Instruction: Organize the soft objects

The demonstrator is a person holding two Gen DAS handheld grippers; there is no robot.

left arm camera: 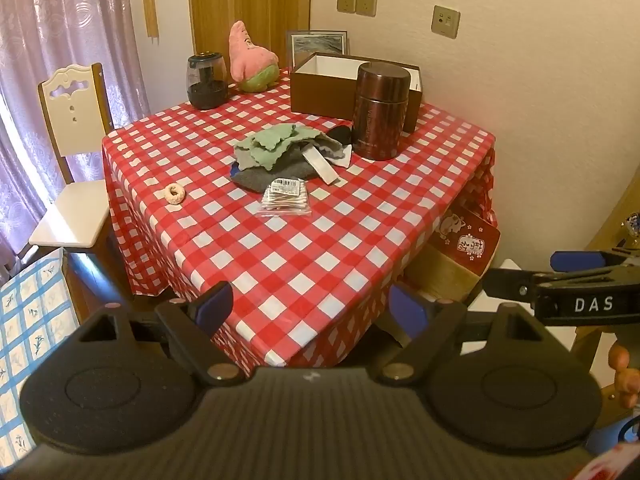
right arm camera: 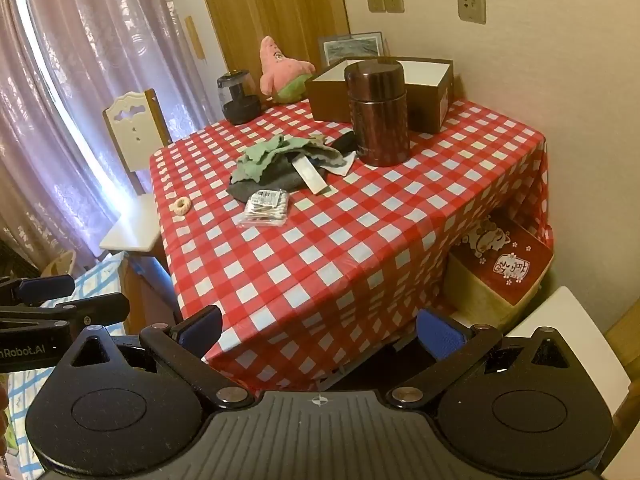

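Both grippers hang off the near corner of the counter [left arm camera: 280,272], which is covered in a red-and-white checked cloth. The left gripper [left arm camera: 310,310] has its blue-padded fingers spread wide with nothing between them, and the right gripper [right arm camera: 320,332] is likewise wide open and holds nothing; each shows at the edge of the other's view. Near the middle of the counter lies a heap of soft cloths [left arm camera: 280,152], green pieces on top of grey ones, with a white strip [left arm camera: 322,166] slanting across it. A clear packet of cotton swabs [left arm camera: 285,199] touches the heap's near edge, and a small ring-shaped thing [left arm camera: 175,193] lies apart to its left. Just behind the heap stands a brown metal canister [left arm camera: 380,112], in front of an open brown box [left arm camera: 320,88]. At the far corner, a pink plush star [left arm camera: 250,56] sits upright beside a dark jar [left arm camera: 206,82]. A white chair [left arm camera: 76,152] stands by the curtain.
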